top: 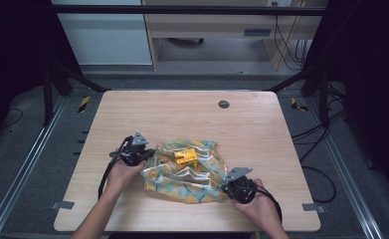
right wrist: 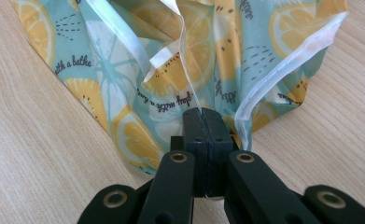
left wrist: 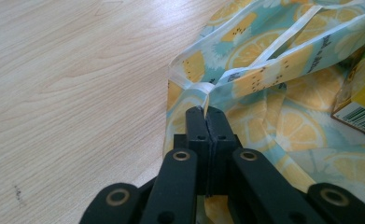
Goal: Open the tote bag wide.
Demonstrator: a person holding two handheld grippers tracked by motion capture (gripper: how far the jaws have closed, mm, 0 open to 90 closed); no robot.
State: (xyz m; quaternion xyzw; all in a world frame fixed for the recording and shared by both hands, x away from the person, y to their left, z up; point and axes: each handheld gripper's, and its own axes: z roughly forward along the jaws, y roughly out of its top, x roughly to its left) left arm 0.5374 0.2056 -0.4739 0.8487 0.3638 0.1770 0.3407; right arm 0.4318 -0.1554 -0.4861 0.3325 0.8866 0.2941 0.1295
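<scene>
A: High view first: the counter [top: 192,114] carries a lemon-print bag [top: 182,179] near its front edge, around the middle, with a small yellow box [top: 186,158] on it.

B: And the claws?

A: The left claw [left wrist: 206,112] is fully closed on the bag's pale rim, the right claw [right wrist: 201,113] fully closed on the opposite edge.

B: So which step?

A: I think it is opening the bag. Next, both should pull apart gently, so the box can slide in.

Probably a lab: dark framed rig [top: 192,9], floor rails [top: 18,172], loose cables [top: 286,45].
</scene>
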